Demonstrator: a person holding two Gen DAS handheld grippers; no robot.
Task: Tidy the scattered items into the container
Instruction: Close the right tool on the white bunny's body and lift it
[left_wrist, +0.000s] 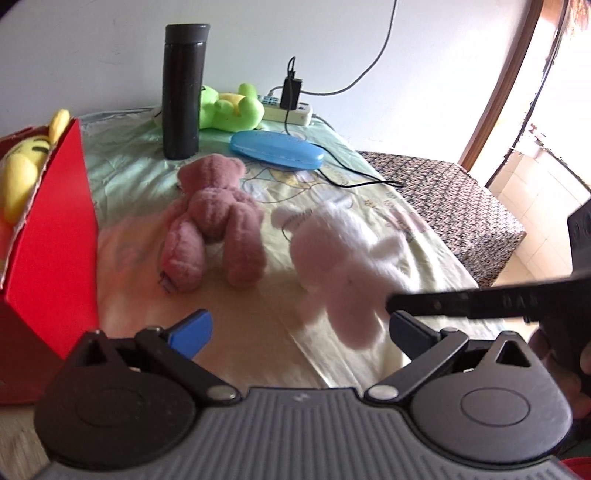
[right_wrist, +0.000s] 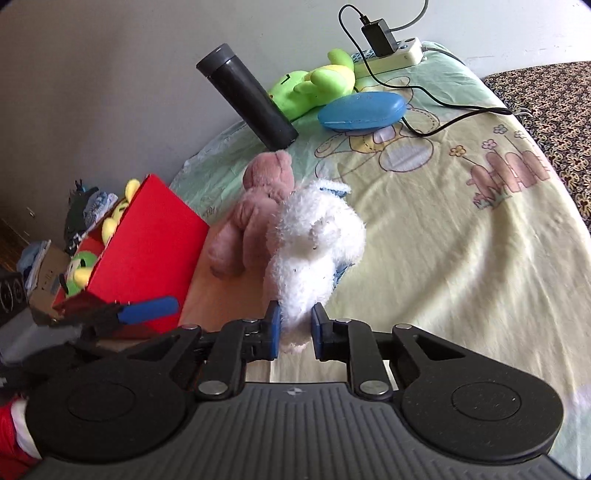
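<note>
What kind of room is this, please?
Probably a bedroom at home: the toys lie on a cartoon-print bedsheet, a patterned mattress sits beside it, and a power strip with a charger lies against the wall. The right gripper holds a white plush toy.

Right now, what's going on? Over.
Right gripper shut on white plush. Left gripper open, empty. Red box beside it; pink bear still out.

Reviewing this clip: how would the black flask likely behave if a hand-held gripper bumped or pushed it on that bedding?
The flask stands tall and narrow on soft bedding, so a high push would probably tip it. Its round body would likely roll afterwards. It looks rigid and smooth, possibly slippery.
</note>
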